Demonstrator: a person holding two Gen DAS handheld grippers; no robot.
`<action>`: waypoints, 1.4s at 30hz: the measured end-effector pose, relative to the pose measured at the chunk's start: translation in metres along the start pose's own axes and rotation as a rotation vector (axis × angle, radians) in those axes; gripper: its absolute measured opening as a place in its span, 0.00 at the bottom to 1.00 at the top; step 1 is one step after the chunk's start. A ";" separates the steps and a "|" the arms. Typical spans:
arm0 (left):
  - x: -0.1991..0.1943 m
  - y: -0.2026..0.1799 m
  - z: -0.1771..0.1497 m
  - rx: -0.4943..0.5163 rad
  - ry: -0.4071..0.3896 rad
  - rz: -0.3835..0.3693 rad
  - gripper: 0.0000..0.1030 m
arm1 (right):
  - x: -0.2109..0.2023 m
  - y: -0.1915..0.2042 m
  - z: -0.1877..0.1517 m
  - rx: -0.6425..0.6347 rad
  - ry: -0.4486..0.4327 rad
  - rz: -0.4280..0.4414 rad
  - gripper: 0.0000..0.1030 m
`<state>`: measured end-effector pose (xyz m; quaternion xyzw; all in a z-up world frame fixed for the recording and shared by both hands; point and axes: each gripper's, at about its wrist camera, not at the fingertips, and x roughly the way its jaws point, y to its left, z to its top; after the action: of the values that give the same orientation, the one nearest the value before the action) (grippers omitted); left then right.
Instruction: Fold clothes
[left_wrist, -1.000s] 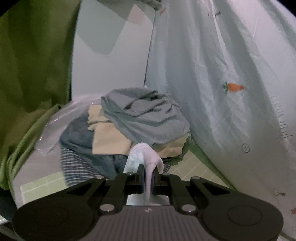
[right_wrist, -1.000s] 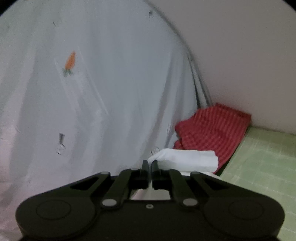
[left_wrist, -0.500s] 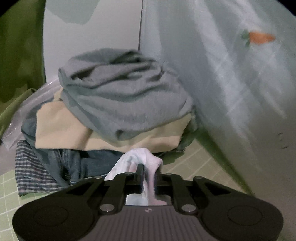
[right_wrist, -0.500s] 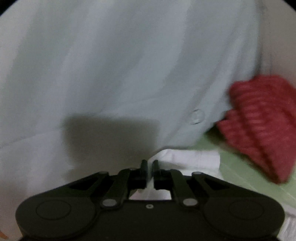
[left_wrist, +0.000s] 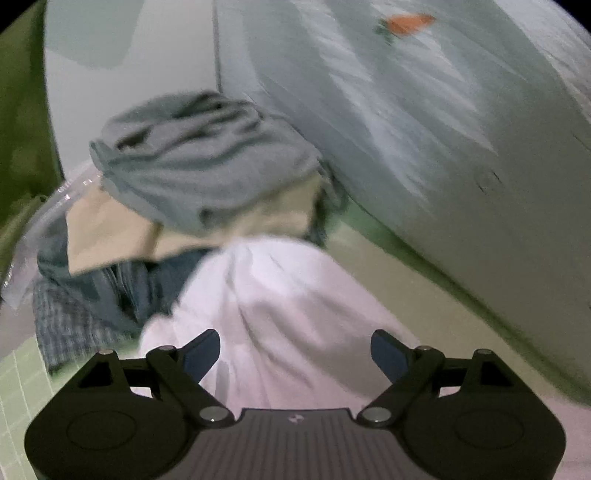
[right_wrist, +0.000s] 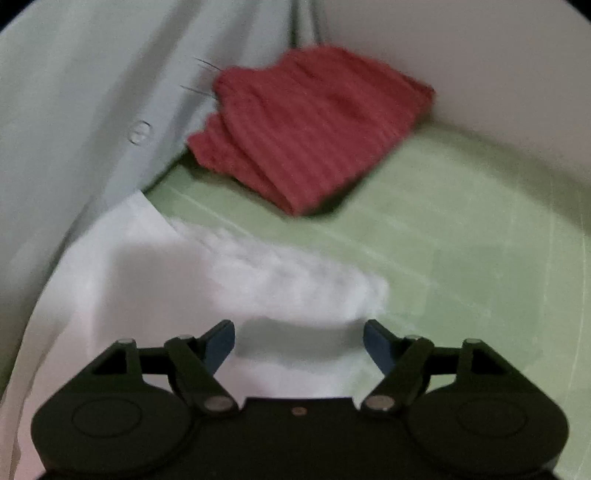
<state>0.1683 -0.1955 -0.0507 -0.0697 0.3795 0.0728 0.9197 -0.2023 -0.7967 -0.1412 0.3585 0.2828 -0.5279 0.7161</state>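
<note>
While both the left gripper (left_wrist: 295, 350) and right gripper (right_wrist: 299, 341) gaped wide over the white garment (left_wrist: 280, 310) lying on the green mat (right_wrist: 461, 258), unfolded clothes (left_wrist: 192, 177) sat at eleven o'clock and a folded red cloth (right_wrist: 310, 136) at twelve.

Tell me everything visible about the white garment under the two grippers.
The white garment is plain, thin-looking cloth with soft wrinkles and no visible print. It lies on the green checked surface. In the left wrist view it bunches into a mound against the pile of unfolded clothes; in the right wrist view it lies flatter, with a folded edge. The left gripper and right gripper are both open above it, neither gripping it.
</note>
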 end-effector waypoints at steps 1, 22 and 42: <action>-0.004 -0.003 -0.006 0.004 0.015 -0.013 0.86 | -0.001 -0.002 -0.003 0.001 -0.006 0.018 0.76; -0.107 -0.016 -0.118 0.129 0.097 -0.171 0.86 | -0.080 -0.083 -0.039 -0.238 -0.123 0.043 0.46; -0.099 -0.059 -0.112 0.207 0.116 -0.191 0.86 | -0.116 -0.043 0.016 -0.327 -0.403 0.119 0.11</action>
<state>0.0331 -0.2813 -0.0550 -0.0146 0.4292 -0.0588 0.9012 -0.2758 -0.7533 -0.0503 0.1416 0.1946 -0.4930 0.8361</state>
